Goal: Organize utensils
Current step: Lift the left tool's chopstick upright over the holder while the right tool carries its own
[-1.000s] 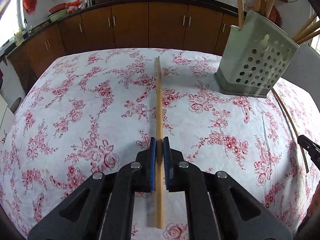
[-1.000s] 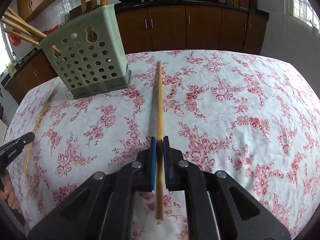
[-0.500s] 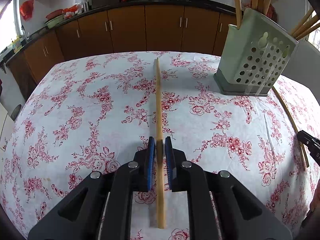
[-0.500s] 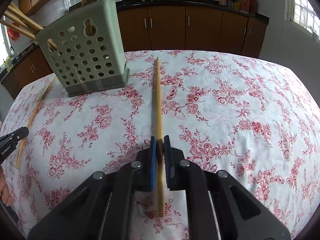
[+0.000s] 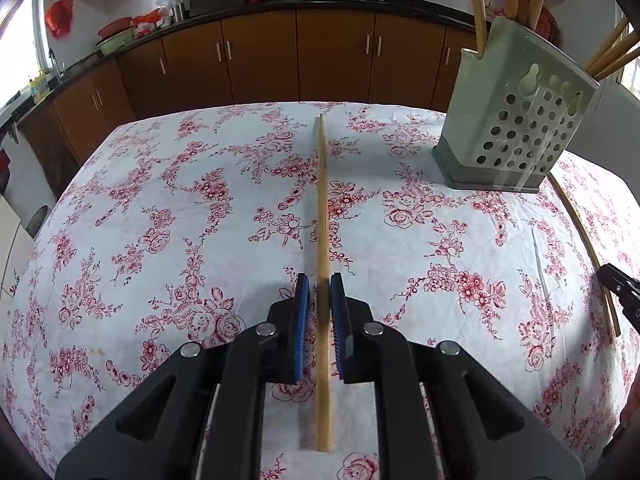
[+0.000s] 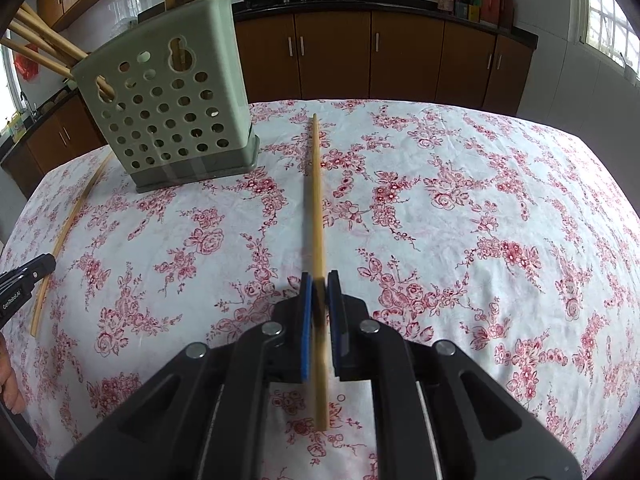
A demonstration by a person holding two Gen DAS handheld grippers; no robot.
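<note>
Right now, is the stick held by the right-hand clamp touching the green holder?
Apart. The right wrist view shows flowered cloth between the stick and the holder.

Left gripper [image 6: 24, 280], side face at 9 o'clock in the right wrist view: small white print, apparently "GenRobot.AI", partly blurred.
Packages [image 6: 472, 2] on the counter at 1 o'clock, same view: printing too small to read.
Left wrist view: no legible text.
</note>
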